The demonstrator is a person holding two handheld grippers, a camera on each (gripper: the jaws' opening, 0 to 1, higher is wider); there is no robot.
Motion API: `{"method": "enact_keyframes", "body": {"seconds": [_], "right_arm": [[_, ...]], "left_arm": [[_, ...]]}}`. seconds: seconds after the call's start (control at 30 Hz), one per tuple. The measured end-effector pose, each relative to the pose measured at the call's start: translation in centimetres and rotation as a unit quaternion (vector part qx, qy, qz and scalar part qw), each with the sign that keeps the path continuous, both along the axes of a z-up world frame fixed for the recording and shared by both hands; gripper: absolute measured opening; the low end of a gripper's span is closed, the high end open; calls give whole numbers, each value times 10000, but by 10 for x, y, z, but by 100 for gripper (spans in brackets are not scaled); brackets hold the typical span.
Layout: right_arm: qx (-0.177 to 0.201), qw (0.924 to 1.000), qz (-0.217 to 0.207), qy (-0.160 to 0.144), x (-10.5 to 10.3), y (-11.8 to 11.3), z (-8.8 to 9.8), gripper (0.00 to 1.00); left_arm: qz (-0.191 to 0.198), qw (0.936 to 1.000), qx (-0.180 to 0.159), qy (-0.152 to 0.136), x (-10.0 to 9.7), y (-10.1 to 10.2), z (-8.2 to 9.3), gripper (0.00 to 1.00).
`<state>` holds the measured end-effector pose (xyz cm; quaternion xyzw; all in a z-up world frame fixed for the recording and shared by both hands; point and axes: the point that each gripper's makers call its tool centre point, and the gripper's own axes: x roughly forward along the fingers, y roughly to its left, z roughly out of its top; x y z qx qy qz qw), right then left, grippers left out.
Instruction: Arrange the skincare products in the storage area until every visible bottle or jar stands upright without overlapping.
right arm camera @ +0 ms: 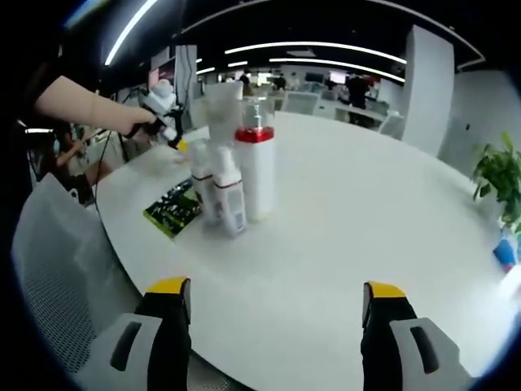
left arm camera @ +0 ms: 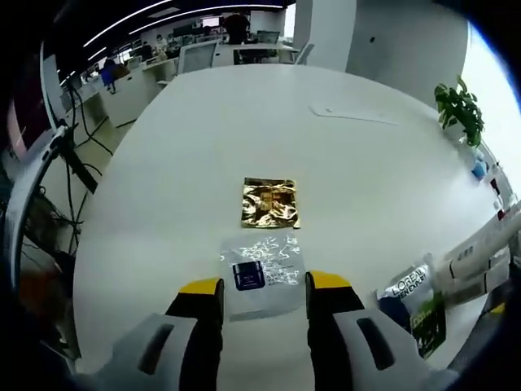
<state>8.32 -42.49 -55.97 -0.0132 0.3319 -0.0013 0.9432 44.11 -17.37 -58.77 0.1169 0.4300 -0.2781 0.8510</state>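
White table [right arm camera: 342, 212] holds three bottles [right arm camera: 254, 173]; two flat sachets [left arm camera: 262, 273]; one green packet [right arm camera: 172, 212].

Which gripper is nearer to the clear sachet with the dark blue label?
Left. The left gripper has the clear sachet lying between its open jaws. The right gripper is open before the upright bottles, farther off.
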Motion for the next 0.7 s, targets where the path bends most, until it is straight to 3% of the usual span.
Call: {"method": "enact_keyframes", "body": {"seconds": [0.57, 0.7], "right_arm": [[-169, 9998, 127, -70, 2, 1, 3, 98], [-263, 9996, 103, -51, 1, -1, 3, 98]], "left_arm": [[33, 9999, -103, 124, -48, 18, 11, 35], [10, 9999, -97, 132, -47, 21, 13, 35]]}}
